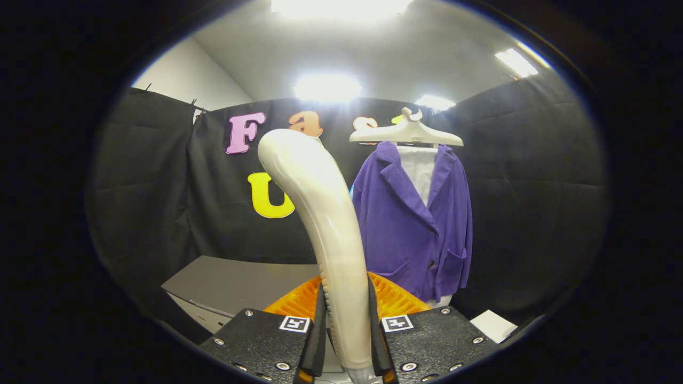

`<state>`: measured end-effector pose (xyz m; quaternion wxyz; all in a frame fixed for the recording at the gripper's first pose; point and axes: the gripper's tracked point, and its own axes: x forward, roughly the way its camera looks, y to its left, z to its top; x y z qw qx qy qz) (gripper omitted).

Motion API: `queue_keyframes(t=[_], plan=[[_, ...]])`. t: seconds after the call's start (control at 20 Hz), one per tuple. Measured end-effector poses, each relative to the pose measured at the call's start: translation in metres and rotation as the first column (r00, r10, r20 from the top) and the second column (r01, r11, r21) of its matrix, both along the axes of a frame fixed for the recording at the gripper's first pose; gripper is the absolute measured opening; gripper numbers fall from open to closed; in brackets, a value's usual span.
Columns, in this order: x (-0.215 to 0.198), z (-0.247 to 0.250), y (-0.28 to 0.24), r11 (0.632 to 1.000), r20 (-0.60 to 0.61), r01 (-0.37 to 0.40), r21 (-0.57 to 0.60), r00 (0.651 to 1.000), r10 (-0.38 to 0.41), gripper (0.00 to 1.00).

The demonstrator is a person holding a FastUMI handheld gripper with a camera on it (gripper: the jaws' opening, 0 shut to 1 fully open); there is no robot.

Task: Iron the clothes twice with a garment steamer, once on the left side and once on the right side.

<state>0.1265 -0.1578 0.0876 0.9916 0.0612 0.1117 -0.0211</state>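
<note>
Tongs [347,341] clenched on garment steamer [320,202] handle, both fingers pressing its sides, head curving up ahead; purple jacket [421,234] hanging on hanger [406,133] just beyond, right of steamer.

Open air between the upright steamer handle [325,213] and the purple jacket [413,229]; behind, probably close, black cloth wall [533,202].

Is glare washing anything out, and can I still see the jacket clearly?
Gripper view: ceiling lights blow out white above the booth wall; the steamer handle, clamped in the gripper, carries soft sheen; the purple jacket beyond stays sharp and evenly lit, bowed slightly by fisheye.
</note>
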Motion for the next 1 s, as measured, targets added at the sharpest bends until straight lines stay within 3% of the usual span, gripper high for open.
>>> queue_keyframes(t=[0.5,1.0], plan=[[0.023,-0.032,0.045,1.000,-0.048,0.000,0.016,0.999,0.001,0.34],[0.044,-0.058,0.047,0.999,-0.116,0.030,-0.039,0.993,-0.034,0.35]])
